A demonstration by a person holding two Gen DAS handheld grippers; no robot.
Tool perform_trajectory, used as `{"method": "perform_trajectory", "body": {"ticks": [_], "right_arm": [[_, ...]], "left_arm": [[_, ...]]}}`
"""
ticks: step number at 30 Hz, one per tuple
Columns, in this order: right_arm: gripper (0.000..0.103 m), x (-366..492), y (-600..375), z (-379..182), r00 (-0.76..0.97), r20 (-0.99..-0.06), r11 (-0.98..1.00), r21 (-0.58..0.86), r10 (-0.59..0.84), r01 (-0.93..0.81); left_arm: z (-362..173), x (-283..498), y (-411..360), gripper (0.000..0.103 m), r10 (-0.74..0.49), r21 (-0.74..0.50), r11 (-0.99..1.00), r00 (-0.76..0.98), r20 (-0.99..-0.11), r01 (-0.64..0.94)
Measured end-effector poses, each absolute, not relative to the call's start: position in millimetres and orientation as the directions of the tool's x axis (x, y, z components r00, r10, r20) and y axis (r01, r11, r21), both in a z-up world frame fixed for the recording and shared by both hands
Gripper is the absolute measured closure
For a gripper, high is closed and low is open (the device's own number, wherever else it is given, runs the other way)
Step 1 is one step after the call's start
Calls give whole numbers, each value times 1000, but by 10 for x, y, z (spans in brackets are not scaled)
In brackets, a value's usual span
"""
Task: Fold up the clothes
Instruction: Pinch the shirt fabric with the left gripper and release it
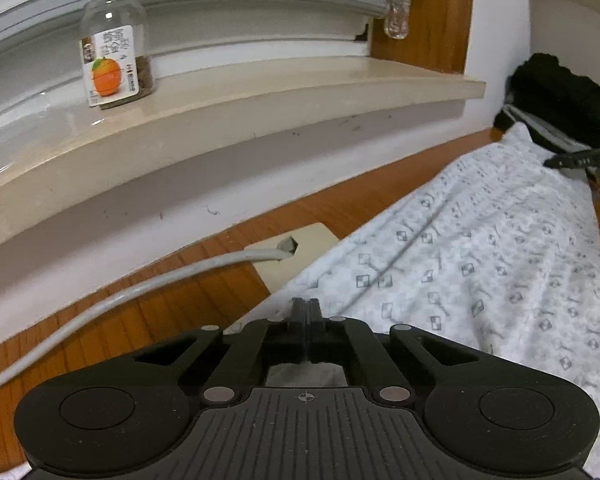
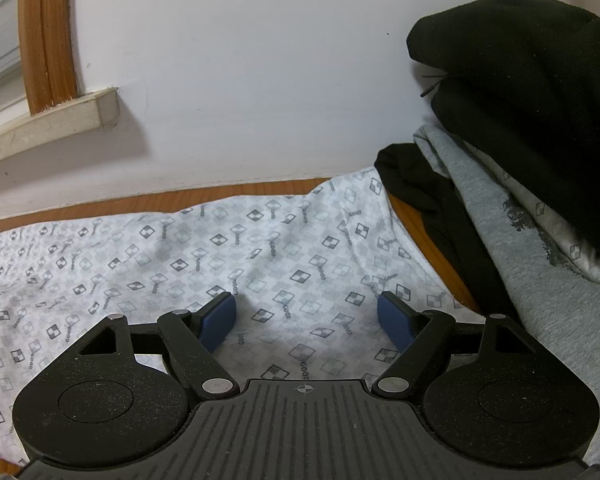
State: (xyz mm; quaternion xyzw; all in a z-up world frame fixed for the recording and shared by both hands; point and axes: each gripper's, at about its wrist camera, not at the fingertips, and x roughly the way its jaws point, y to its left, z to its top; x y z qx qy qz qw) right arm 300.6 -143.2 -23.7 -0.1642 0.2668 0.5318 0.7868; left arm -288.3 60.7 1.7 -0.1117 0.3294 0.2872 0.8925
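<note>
A white garment with a grey checker print (image 1: 480, 264) lies spread along the wooden table (image 1: 172, 304). My left gripper (image 1: 306, 305) sits at the garment's near-left edge. Its black fingers are pressed together, with the thin fabric edge pinched between their tips. In the right wrist view the same garment (image 2: 228, 248) fills the table below my right gripper (image 2: 308, 314). That gripper stands open just above the cloth, and nothing lies between its blue pads (image 2: 220, 314). A dark tip of the right gripper (image 1: 576, 159) shows at the garment's far end in the left wrist view.
A pile of clothes stands at the right: a black one (image 2: 540, 80) on top, a grey one (image 2: 512, 240) and another black one (image 2: 420, 204) beneath. A glass jar (image 1: 114, 42) stands on the window sill (image 1: 300, 92). A grey cable (image 1: 140, 288) runs into a beige outlet plate (image 1: 312, 240).
</note>
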Motion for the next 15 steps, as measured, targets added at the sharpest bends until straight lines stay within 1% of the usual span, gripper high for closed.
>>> {"method": "perform_trajectory", "body": {"ticks": [2,3,6,9,10,14,15], "right_arm": [[26,3006,-1431,-236,292,-594,380,26,749,-925],[26,3007,-1430,-236,292,-594,380,26,749,-925],[25,3005,-1430,-235,292,-594,380,26,749,-925],[25,3000,-1436,-241,293,-594,382,26,749,-924],[25,3004,-1435,-245,293,-594,382,26,750,-924],[25,3009,-1432,-253,290,-593,379,29,751,-925],[25,3007,-1434,-254,290,-593,380,29,751,-925]], "left_arm": [[40,-2877,586,103,431,-2,822,624,-651,-570],[64,-2874,567,103,451,19,816,617,-645,-577],[115,-2887,585,103,466,29,807,607,-643,-589],[73,-2904,631,98,460,26,802,589,-665,-597],[53,-2911,646,92,457,24,800,583,-672,-600],[15,-2979,674,82,460,11,794,590,-663,-607],[10,-2993,680,76,462,10,794,593,-660,-608]]}}
